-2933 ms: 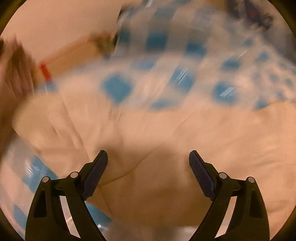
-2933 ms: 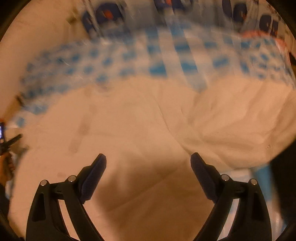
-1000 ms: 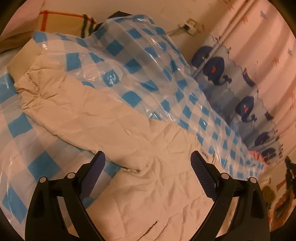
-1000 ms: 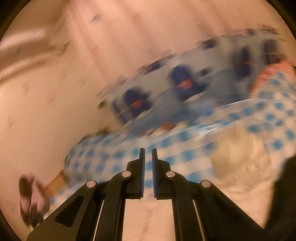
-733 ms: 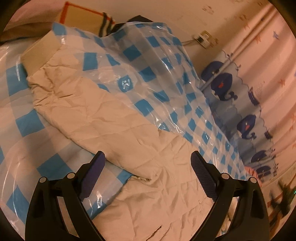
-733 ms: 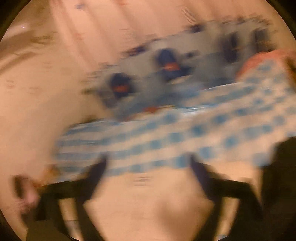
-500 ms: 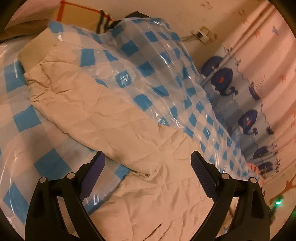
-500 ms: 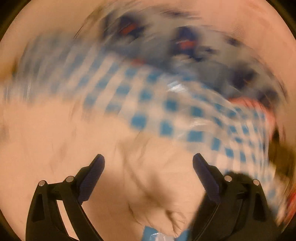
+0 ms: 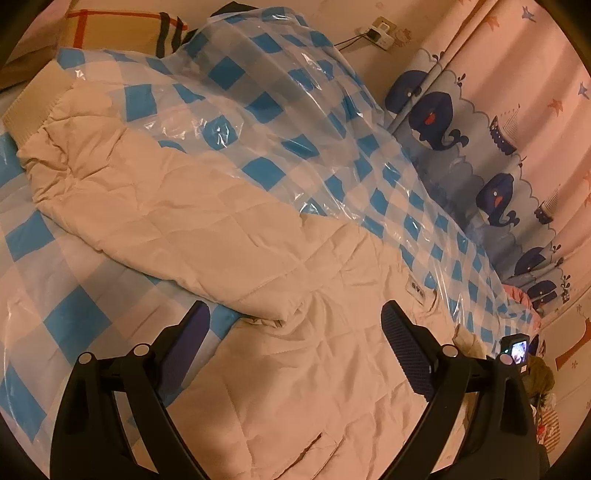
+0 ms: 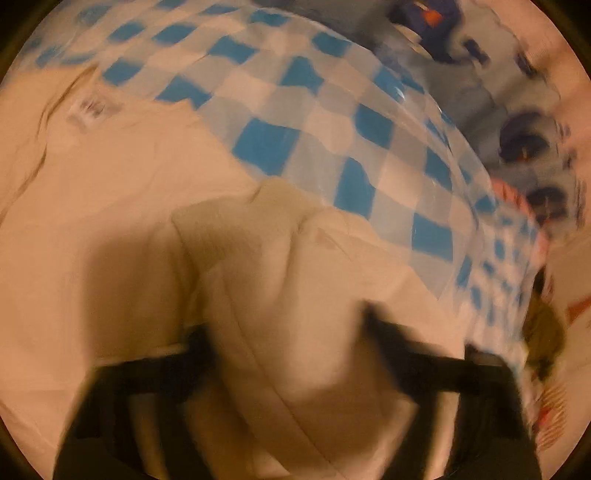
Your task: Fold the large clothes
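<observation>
One cream quilted jacket lies spread across the bed, puffy and creased, stitched in a diamond pattern. One sleeve runs out toward the far left and ends in a ribbed cuff of a duller tan. A small white label sits near the jacket's far edge, and a slit pocket shows low down on the body. Under it all is a single sheet of clear plastic checked in blue and white, which also humps up over something at the head of the bed.

The left gripper hangs above the jacket's body where the sleeve meets it, its two fingers spread wide with nothing between them. In the right wrist view everything is smeared by motion; the right gripper is low over a bunched fold of the cream fabric, its fingers look well apart, with cloth between them, though I cannot tell whether they touch it.

Along the wall hangs one curtain printed with dark blue whales; I count five. A plaid cushion sits at the far corner, and one wall socket with a cable
</observation>
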Demonstrator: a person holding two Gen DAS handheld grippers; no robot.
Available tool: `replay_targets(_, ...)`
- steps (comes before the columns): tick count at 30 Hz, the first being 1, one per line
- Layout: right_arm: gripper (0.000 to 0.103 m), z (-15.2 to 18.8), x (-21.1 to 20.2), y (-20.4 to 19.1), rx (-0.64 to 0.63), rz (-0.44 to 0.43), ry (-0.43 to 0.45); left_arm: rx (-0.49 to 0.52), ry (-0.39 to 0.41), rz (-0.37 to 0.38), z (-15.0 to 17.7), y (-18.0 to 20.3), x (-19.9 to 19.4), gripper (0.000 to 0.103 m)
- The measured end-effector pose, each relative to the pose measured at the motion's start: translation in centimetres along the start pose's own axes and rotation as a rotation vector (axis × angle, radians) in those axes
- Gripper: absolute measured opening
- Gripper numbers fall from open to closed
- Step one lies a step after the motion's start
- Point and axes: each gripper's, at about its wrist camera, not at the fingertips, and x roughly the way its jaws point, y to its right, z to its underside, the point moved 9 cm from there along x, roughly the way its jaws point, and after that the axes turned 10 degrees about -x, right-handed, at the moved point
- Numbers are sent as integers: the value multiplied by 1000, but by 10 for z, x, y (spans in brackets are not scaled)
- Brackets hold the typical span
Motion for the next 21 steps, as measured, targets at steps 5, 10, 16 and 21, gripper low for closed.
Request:
replay_targets(5,11,6,-26,38,305,-190,109,-11,-13,13,2,2,0,90)
replay_targets(10,11,-29,-113,56,512,-386,412,-47,9,44,-7,0,-12,90)
replay_targets(16,11,-115,-215,-29,396,-541,657,-122,45,69,-25,-14,-27,90)
replay_targets(21,11,-157,-228,-162,206,-618,650,-168,66,81,-37,-25,-35,90)
